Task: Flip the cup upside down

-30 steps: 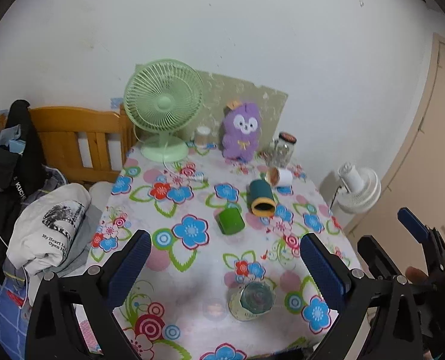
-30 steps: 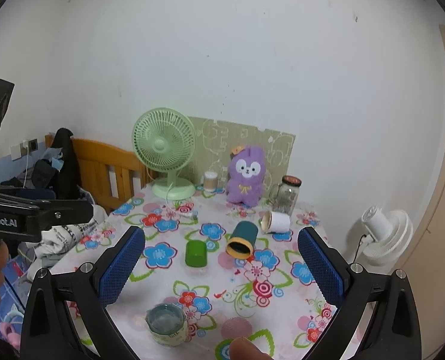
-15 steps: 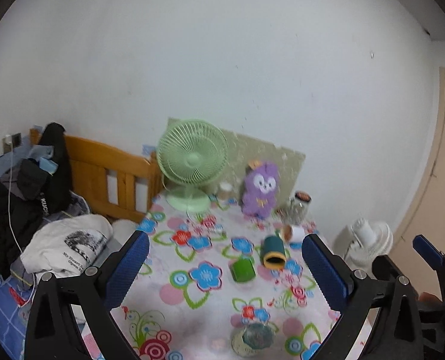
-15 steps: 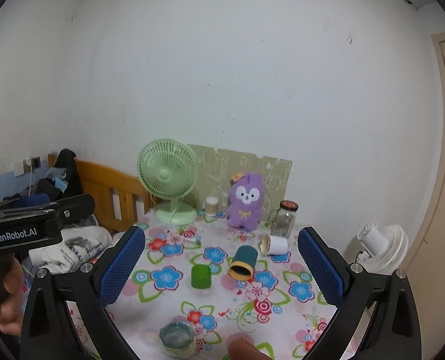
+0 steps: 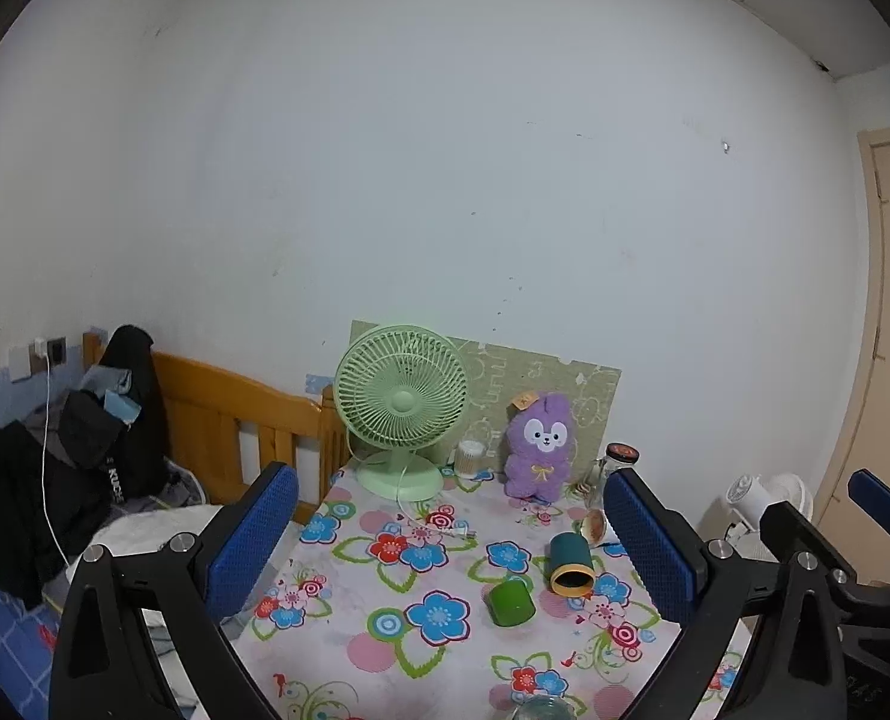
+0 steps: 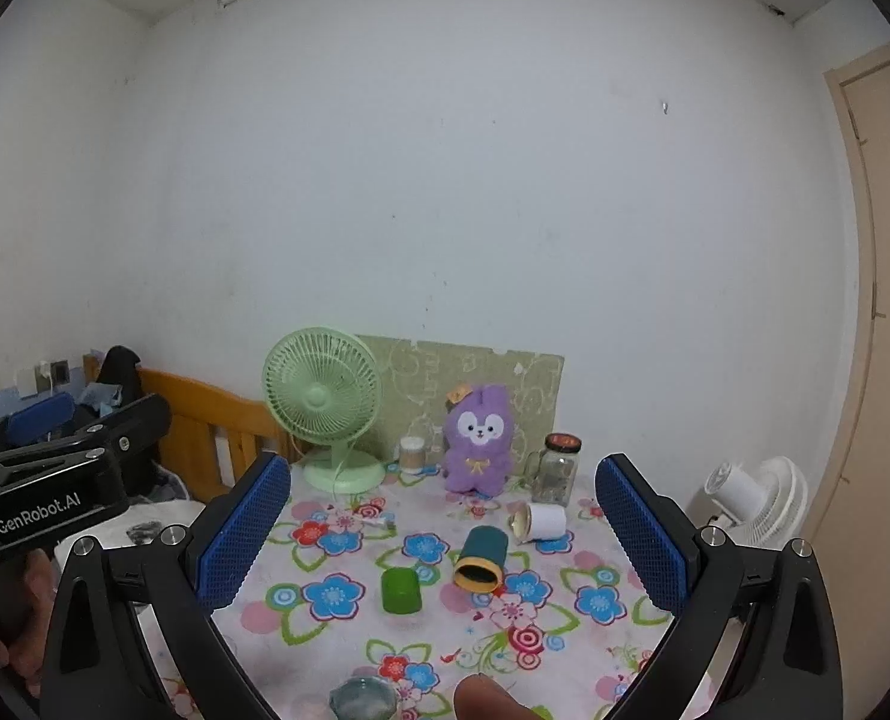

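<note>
Several cups sit on the floral table [image 5: 385, 642]. A green cup [image 5: 510, 602] [image 6: 400, 590] stands mouth down. A teal cup with a yellow rim [image 5: 570, 563] [image 6: 480, 558] lies on its side, mouth towards me. A white cup [image 6: 538, 521] lies on its side behind it. A glass cup [image 6: 364, 699] [image 5: 544, 709] stands upright at the near edge. My left gripper [image 5: 454, 546] and right gripper [image 6: 445, 540] are open and empty, held high and well back from the cups.
At the table's back stand a green fan [image 6: 325, 408], a purple plush toy [image 6: 478, 441], a lidded glass jar [image 6: 556, 468] and a small white container [image 6: 412, 455]. A wooden bed with clothes [image 5: 115, 456] is on the left, a white floor fan [image 6: 757, 504] on the right.
Both grippers have tilted upward and pulled back, so the table has dropped lower in both views and more wall shows. No cup has moved.
</note>
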`<state>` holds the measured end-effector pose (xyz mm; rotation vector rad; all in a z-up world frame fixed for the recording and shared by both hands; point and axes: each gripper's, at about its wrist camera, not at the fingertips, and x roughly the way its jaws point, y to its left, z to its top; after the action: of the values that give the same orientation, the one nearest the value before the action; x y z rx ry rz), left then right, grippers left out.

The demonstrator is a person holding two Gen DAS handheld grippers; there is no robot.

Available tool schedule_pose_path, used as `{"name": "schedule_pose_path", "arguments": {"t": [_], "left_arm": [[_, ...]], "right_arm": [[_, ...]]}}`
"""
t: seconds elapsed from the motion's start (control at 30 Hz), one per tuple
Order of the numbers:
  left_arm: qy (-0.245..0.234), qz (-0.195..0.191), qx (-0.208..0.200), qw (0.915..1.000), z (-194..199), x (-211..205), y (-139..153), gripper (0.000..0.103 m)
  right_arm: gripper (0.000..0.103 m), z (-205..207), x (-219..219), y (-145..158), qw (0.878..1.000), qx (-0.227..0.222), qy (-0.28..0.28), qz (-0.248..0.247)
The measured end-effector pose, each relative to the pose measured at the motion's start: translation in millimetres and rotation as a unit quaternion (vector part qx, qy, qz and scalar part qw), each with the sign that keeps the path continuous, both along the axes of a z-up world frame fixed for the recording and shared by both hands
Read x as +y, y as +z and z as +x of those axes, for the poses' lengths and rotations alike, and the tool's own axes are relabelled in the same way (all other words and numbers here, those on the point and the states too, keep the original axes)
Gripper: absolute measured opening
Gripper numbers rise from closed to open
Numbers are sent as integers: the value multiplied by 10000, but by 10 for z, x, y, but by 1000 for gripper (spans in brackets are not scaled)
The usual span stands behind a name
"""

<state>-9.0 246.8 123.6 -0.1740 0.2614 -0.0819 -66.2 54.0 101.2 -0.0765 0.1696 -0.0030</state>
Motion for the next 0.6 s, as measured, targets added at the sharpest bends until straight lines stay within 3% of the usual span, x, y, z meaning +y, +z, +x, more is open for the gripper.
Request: {"name": "schedule_pose_path", "arguments": {"t": [0.6], "left_arm": [[-11,167,-151,9997,42,-60,-28,103]], "right_arm": [[103,28,-24,-40,9999,-15,-152,34]]}}
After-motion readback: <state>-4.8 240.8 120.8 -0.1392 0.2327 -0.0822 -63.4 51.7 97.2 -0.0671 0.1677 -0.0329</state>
